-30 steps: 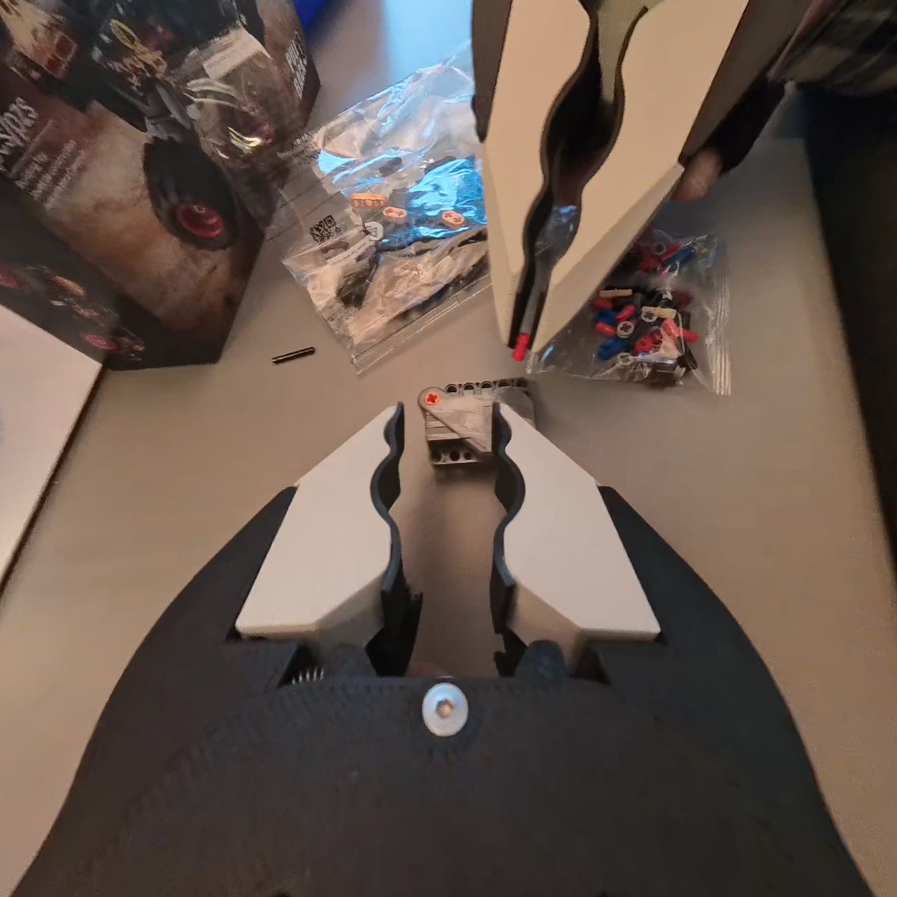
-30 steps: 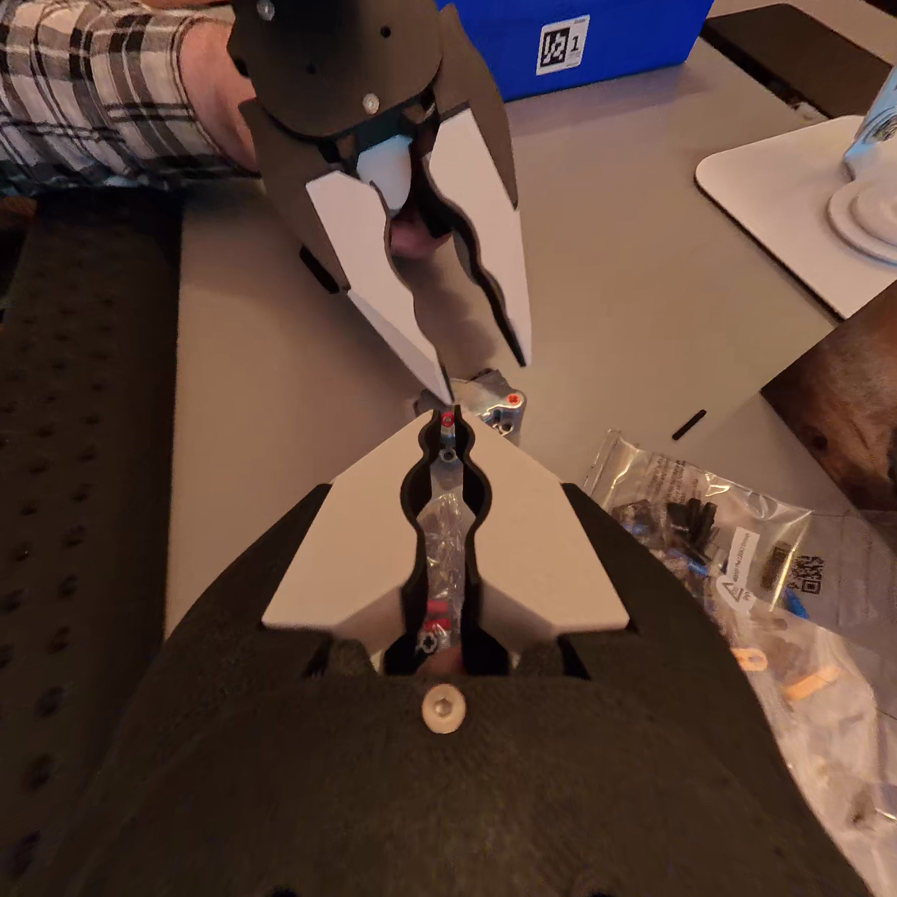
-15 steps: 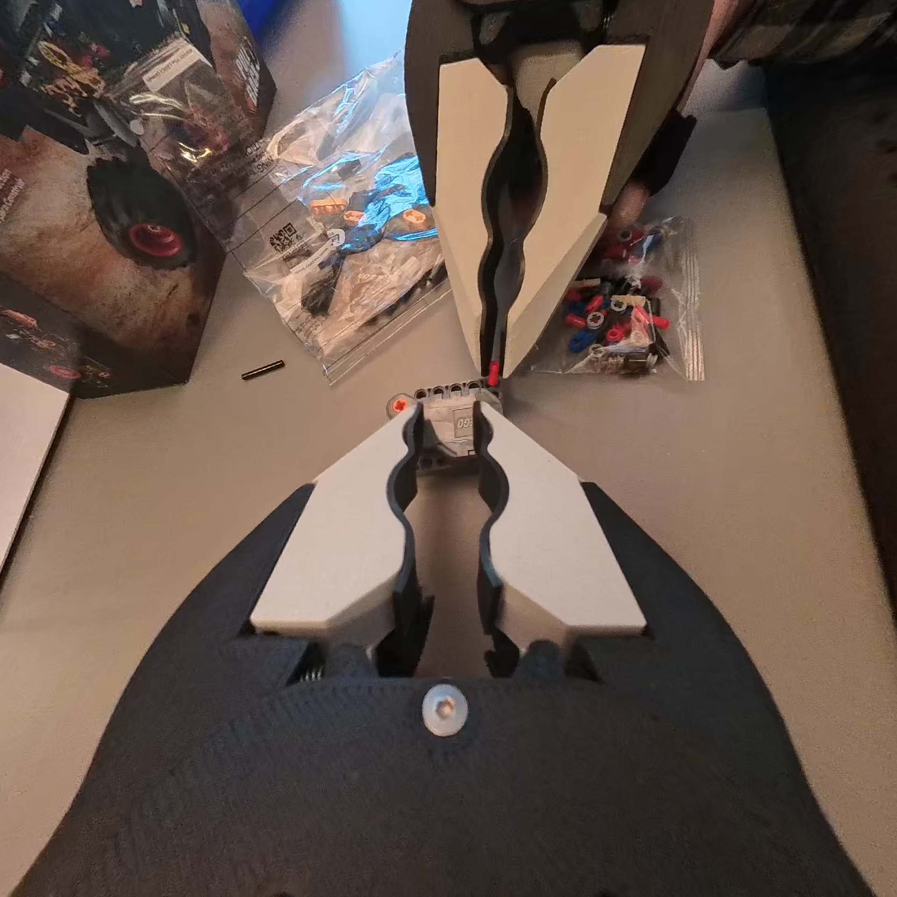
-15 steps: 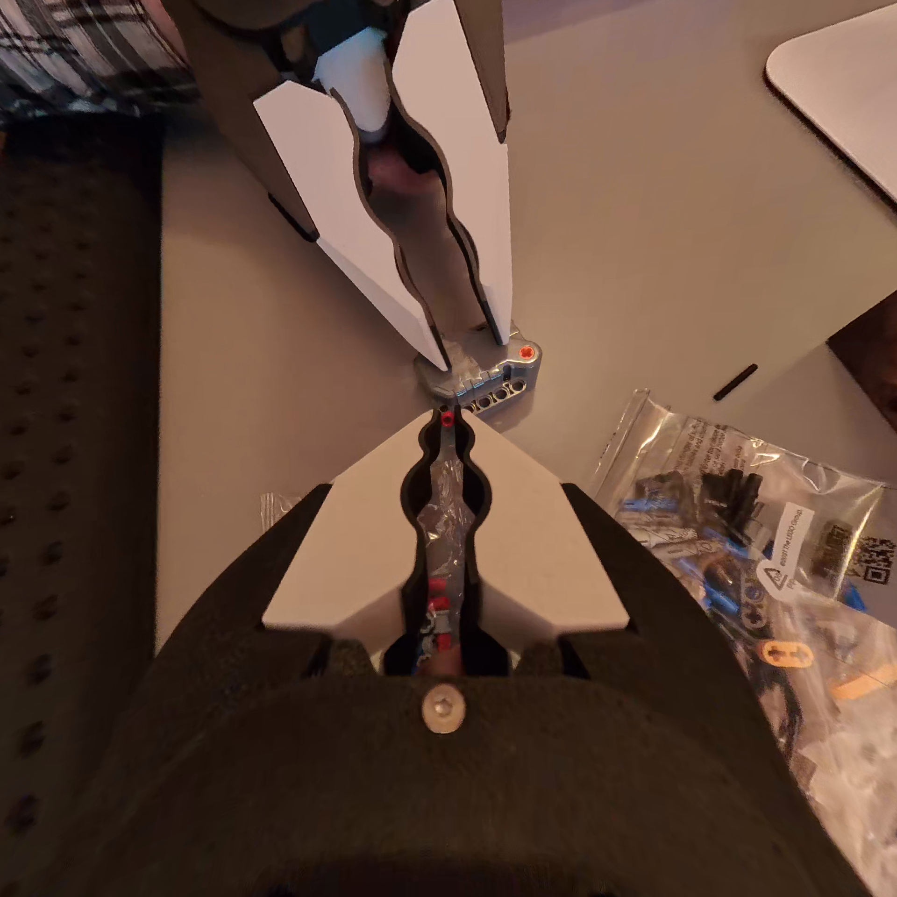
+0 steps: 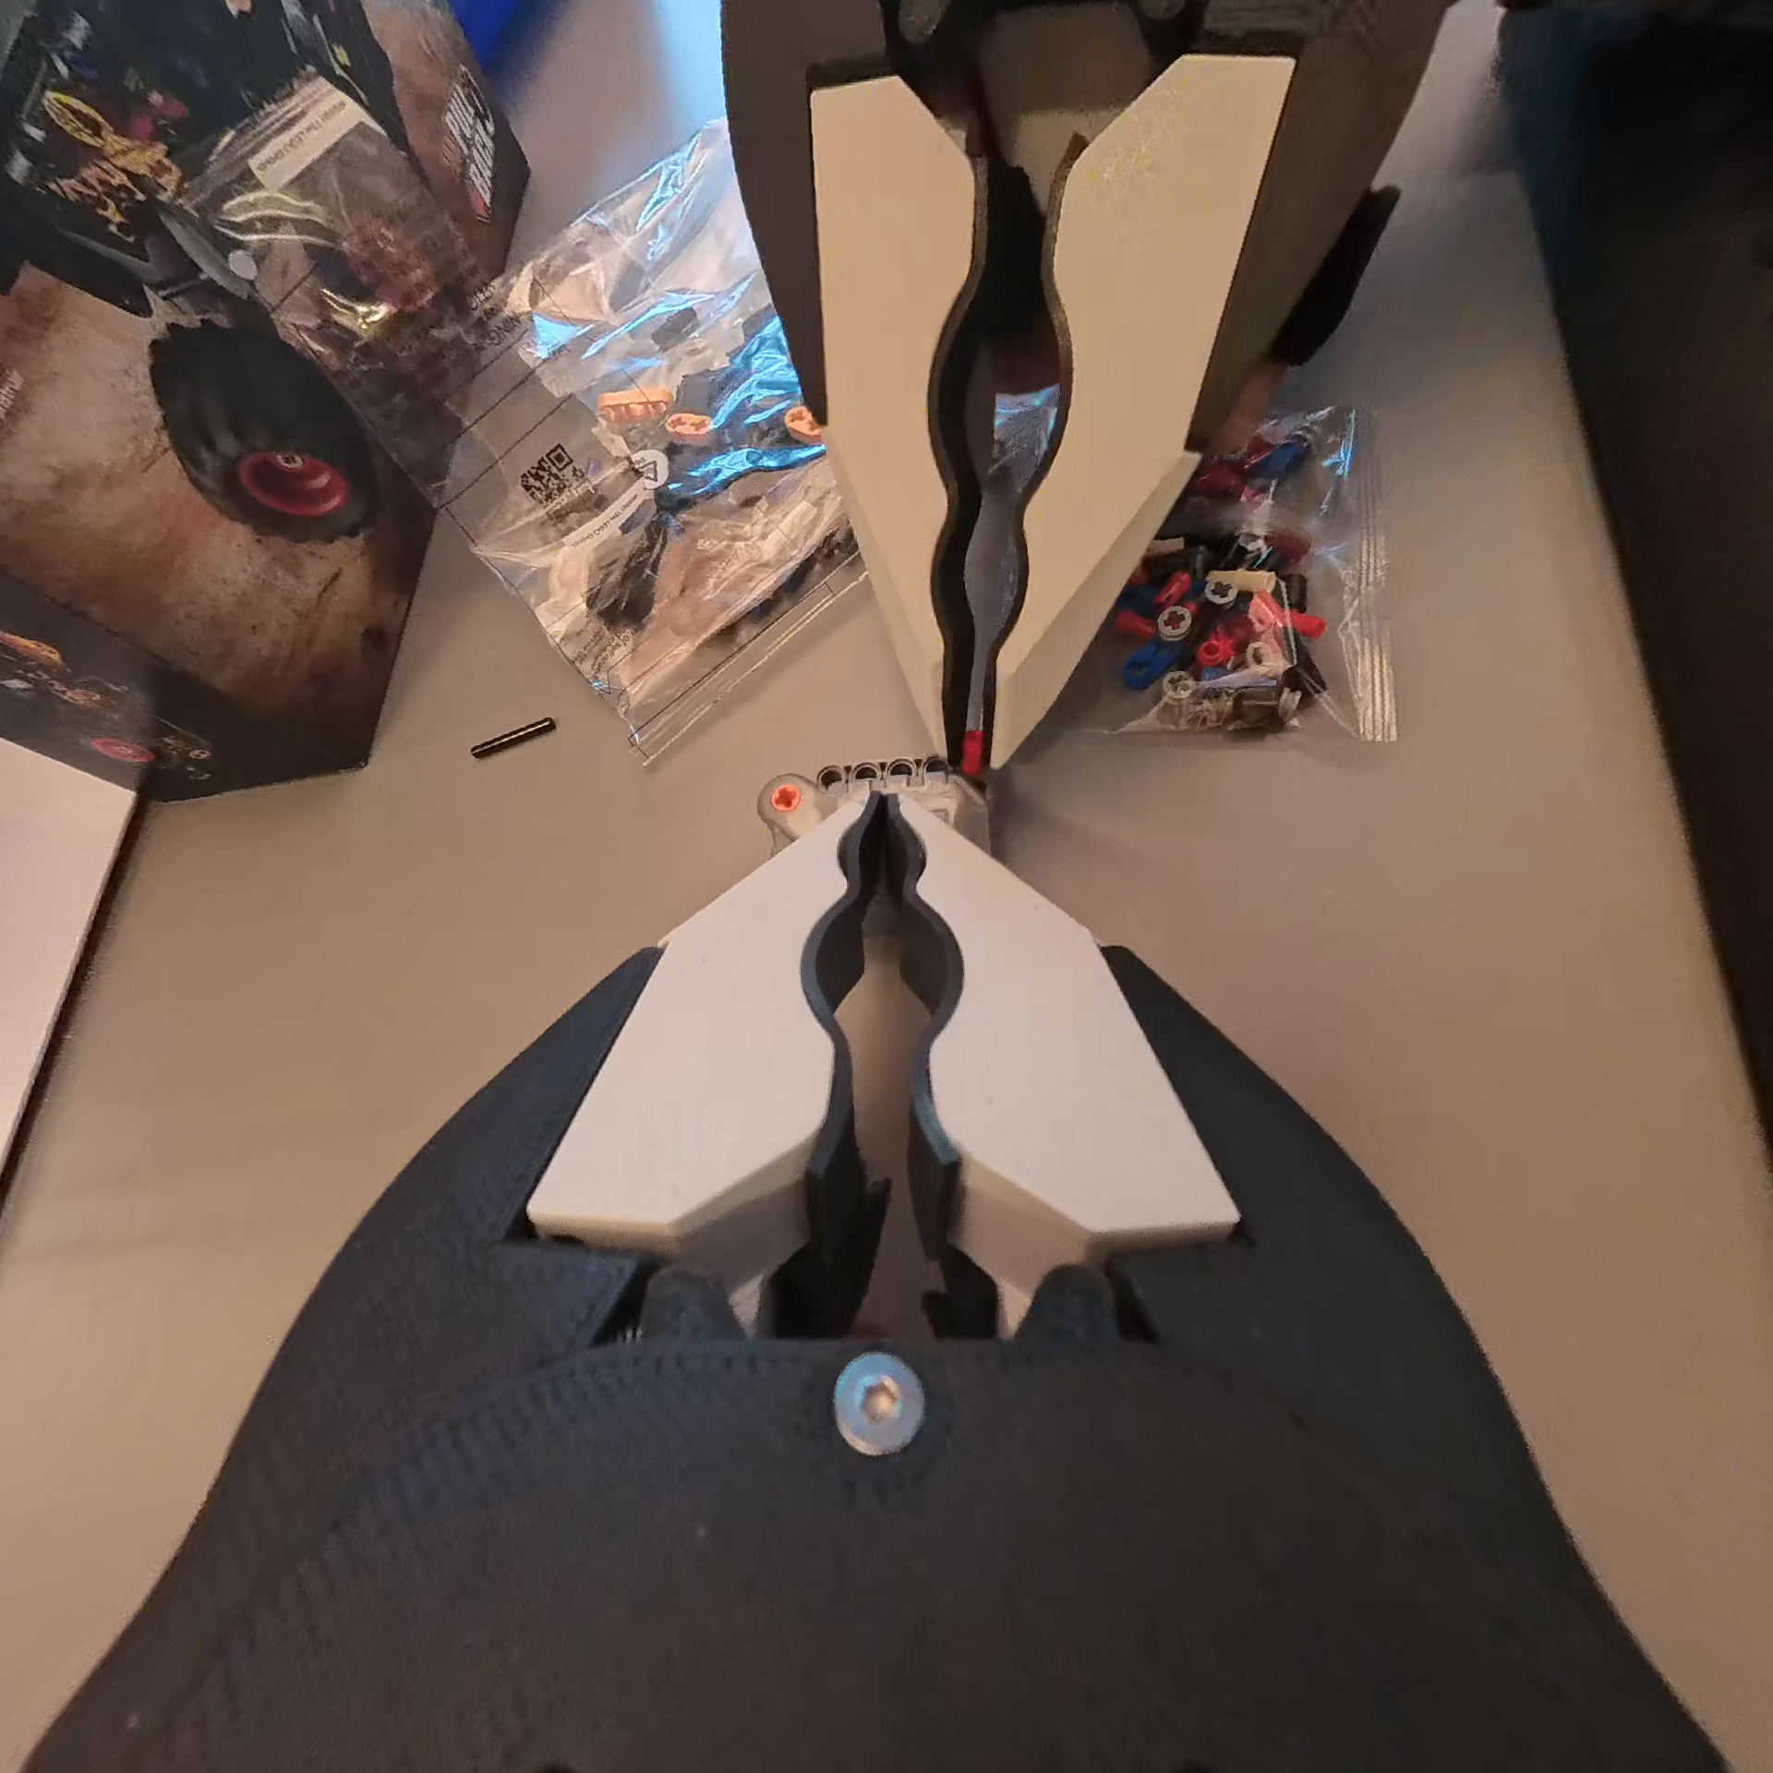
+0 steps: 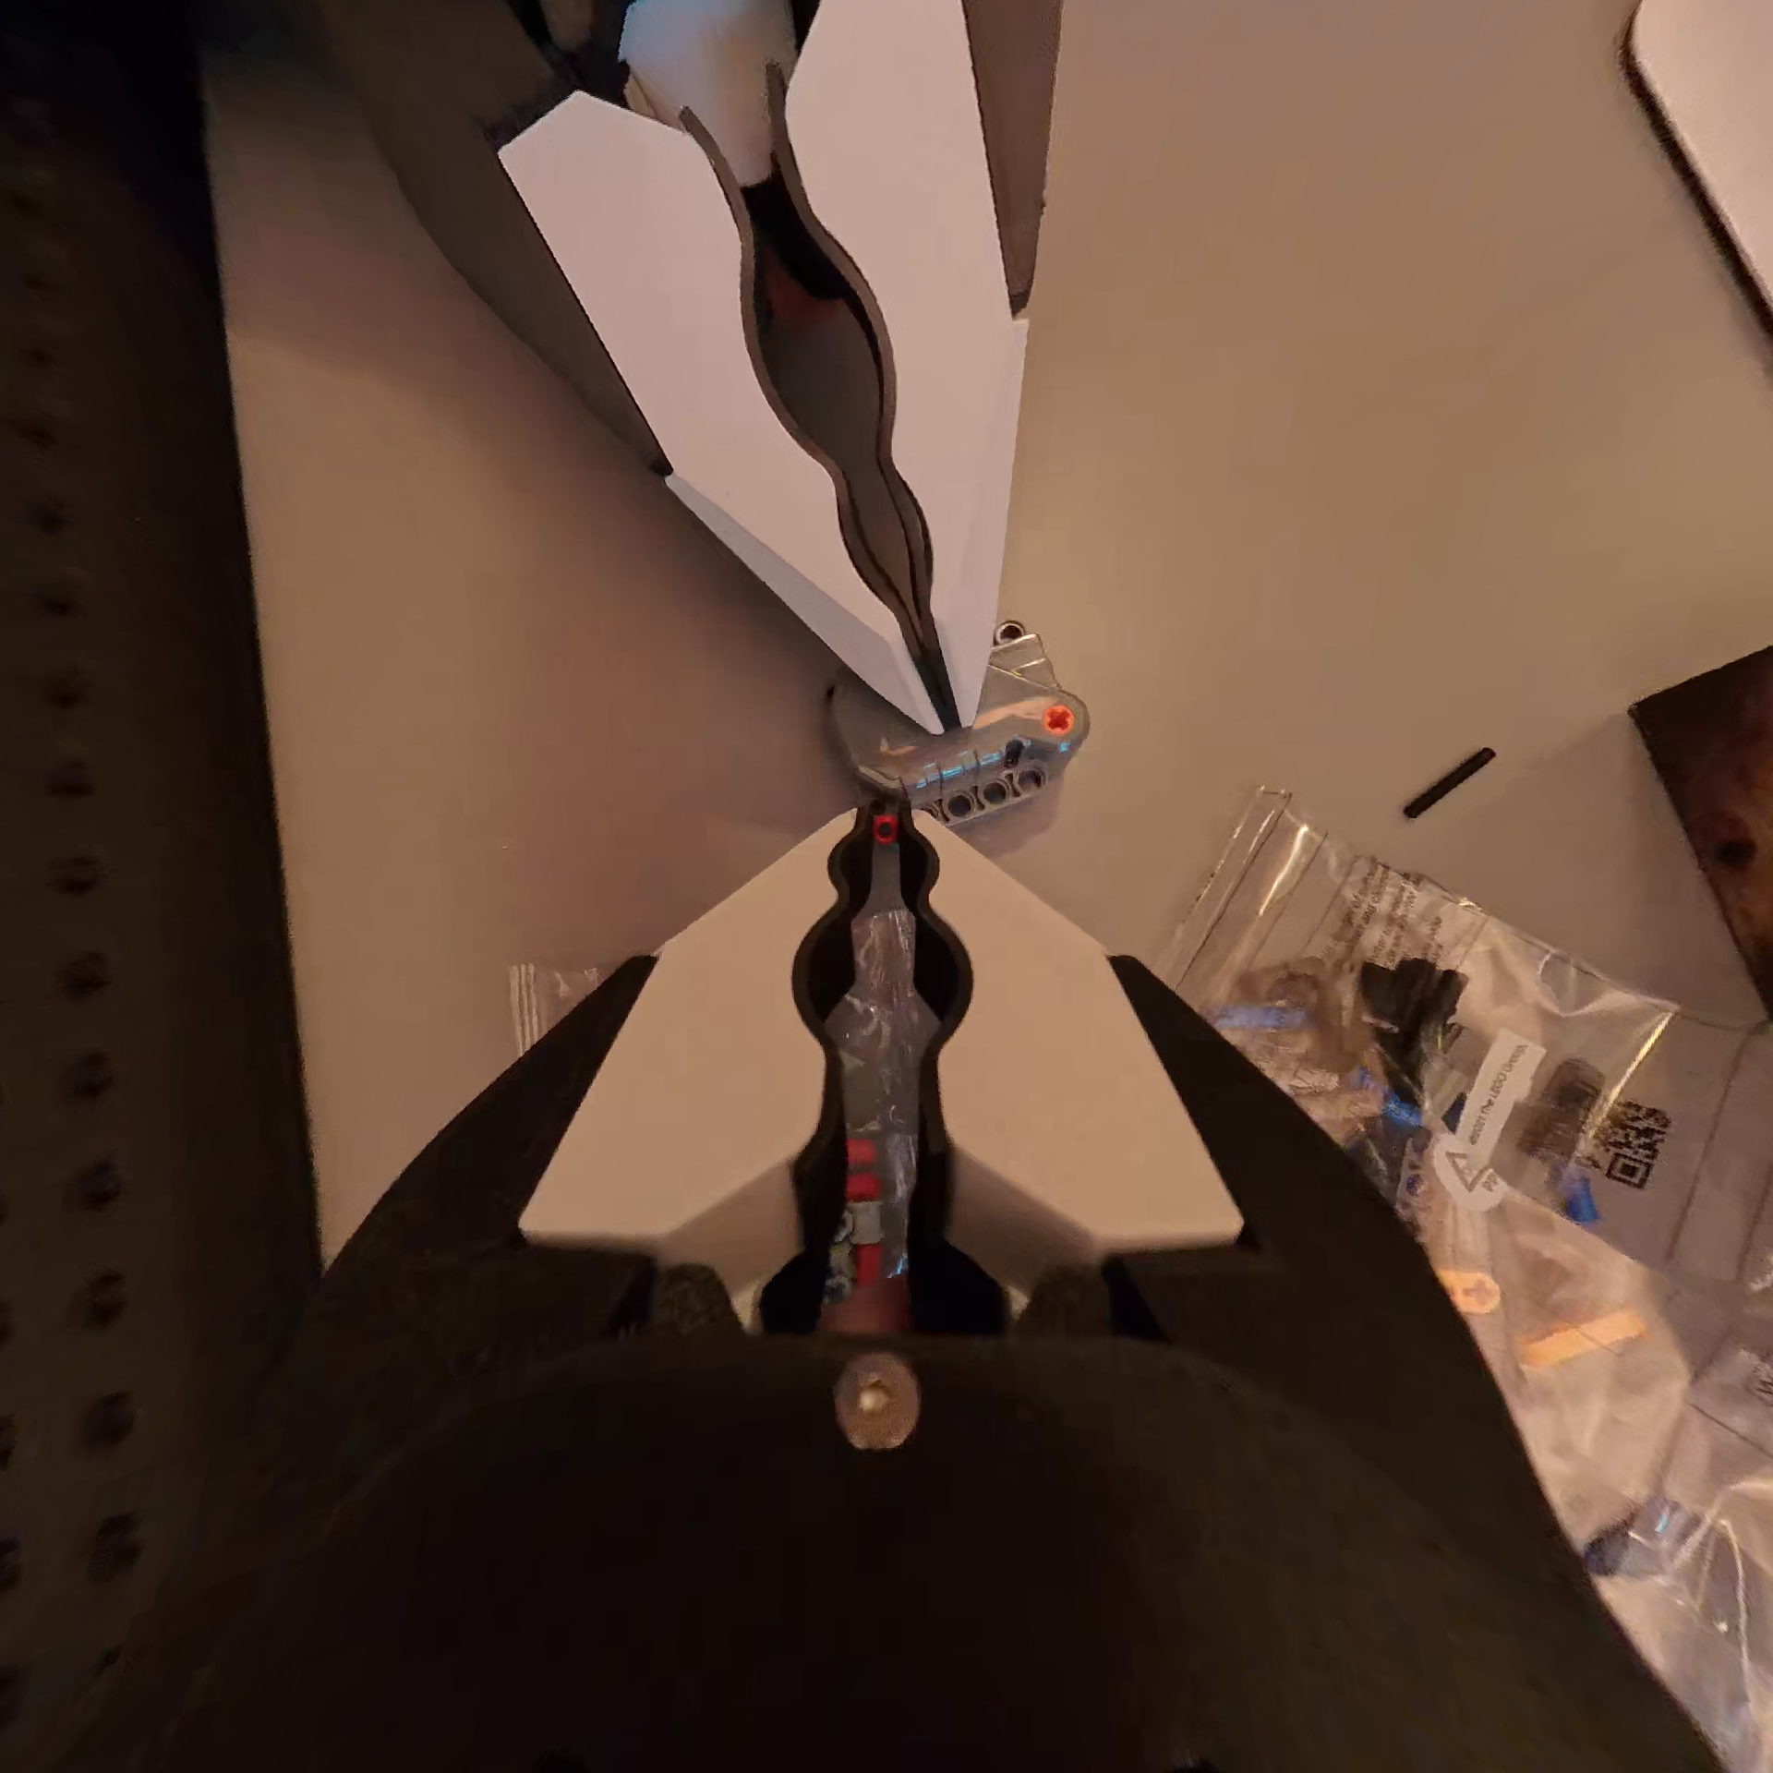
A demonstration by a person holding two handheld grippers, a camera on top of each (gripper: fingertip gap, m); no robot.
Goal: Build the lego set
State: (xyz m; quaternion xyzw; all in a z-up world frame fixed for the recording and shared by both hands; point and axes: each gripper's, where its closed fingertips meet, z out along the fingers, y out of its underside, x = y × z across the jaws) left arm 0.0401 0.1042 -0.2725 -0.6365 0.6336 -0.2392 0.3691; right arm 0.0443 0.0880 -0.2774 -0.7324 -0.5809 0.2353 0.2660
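While right gripper point(image 6: 887, 830) pinches red pin point(image 6: 885, 831), holed grey block point(image 6: 969, 744) lies flat.

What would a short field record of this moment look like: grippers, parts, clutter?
left gripper: shut, tips pressed on the grey motor block
right gripper: shut on a red pin, tip beside the block's row of holes
grey motor block: flat on the table, red axle hole at one corner
large parts bag: sealed, beside the set box
small parts bag: red, blue and black connectors
loose black pin: on the table near the box
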